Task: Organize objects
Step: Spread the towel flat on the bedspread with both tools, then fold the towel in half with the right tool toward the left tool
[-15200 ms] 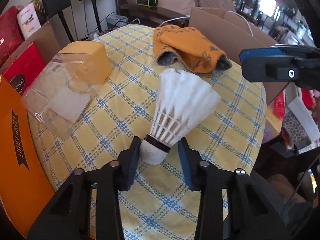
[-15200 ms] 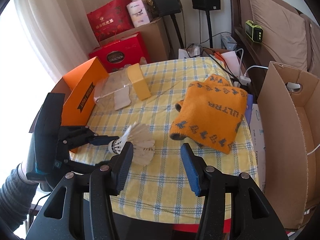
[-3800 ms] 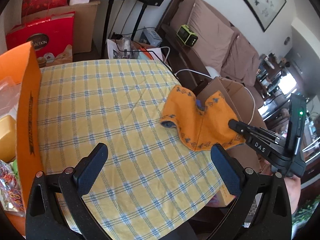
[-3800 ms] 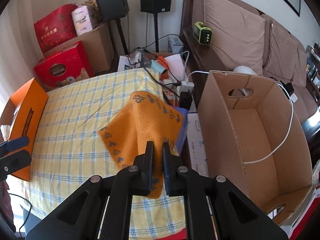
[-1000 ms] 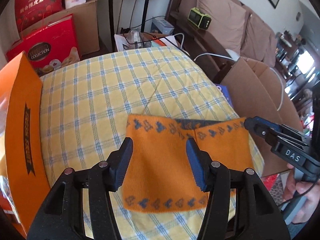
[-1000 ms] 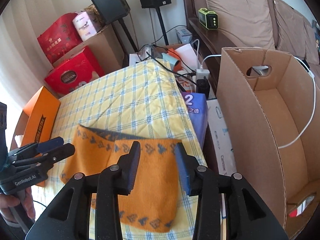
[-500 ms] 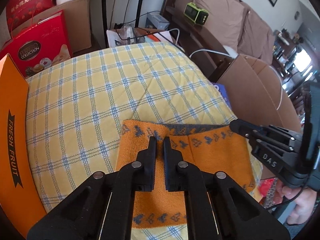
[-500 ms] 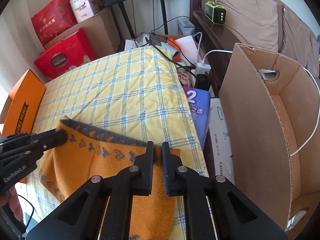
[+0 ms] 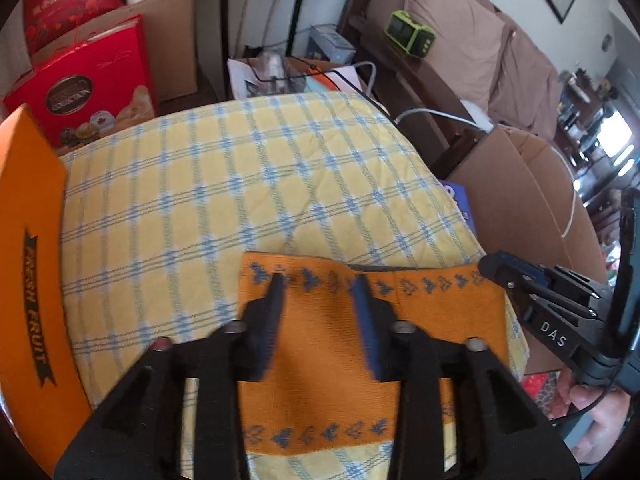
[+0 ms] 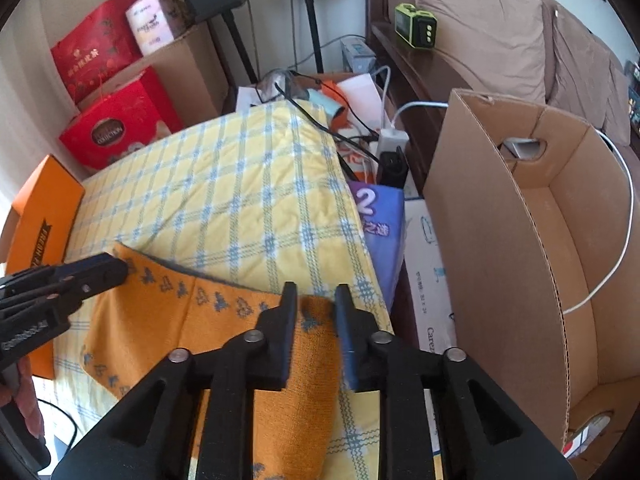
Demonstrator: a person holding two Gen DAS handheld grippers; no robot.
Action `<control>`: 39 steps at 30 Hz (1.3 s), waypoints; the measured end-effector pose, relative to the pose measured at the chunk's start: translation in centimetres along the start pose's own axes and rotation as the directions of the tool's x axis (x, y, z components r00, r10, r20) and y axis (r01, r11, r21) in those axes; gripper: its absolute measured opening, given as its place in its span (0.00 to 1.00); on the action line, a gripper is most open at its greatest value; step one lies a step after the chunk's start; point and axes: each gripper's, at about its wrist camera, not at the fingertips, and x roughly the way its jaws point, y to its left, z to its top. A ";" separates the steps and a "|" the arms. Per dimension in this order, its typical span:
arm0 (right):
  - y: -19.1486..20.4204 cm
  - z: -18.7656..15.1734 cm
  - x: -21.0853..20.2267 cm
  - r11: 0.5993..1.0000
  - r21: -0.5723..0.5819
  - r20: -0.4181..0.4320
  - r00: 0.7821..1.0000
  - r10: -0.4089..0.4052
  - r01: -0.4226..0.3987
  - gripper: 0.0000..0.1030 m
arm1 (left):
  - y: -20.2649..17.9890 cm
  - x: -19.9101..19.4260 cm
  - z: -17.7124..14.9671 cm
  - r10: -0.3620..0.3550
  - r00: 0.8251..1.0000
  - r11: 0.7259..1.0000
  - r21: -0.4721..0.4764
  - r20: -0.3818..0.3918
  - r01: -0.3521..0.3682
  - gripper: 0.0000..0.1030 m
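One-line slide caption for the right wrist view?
Right gripper open over the folded orange towel on the checked tablecloth, beside an empty cardboard box.

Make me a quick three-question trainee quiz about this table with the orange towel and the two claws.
1. True or false: the orange towel lies flat on the yellow checked tablecloth.
2. Which stands right of the table in the right wrist view: A) open cardboard box, B) laundry basket, C) stool?
3. Fill in: the orange box at the table's left edge reads "FRESH ____".

Key: 1 true. 2 A. 3 FRUIT.
Note: the left claw and right claw have just been opening; both stand apart over the towel's far edge, not clamped on it.
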 end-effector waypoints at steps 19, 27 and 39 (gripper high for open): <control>-2.2 -4.9 -2.1 0.992 0.089 -0.023 0.996 0.089 -0.087 0.39 | -1.3 -3.3 -4.2 -0.129 0.992 0.991 0.025 0.005 0.129 0.49; -1.7 -5.7 -1.8 0.986 0.102 -0.016 0.991 0.130 -0.128 0.11 | -0.8 -4.2 -4.2 -0.131 0.991 0.991 0.001 0.015 0.131 0.49; 2.6 -2.7 -5.7 0.965 0.061 0.083 0.965 0.248 -0.254 0.09 | 1.8 -8.6 -3.3 -0.115 0.991 0.993 -0.030 0.076 0.117 0.50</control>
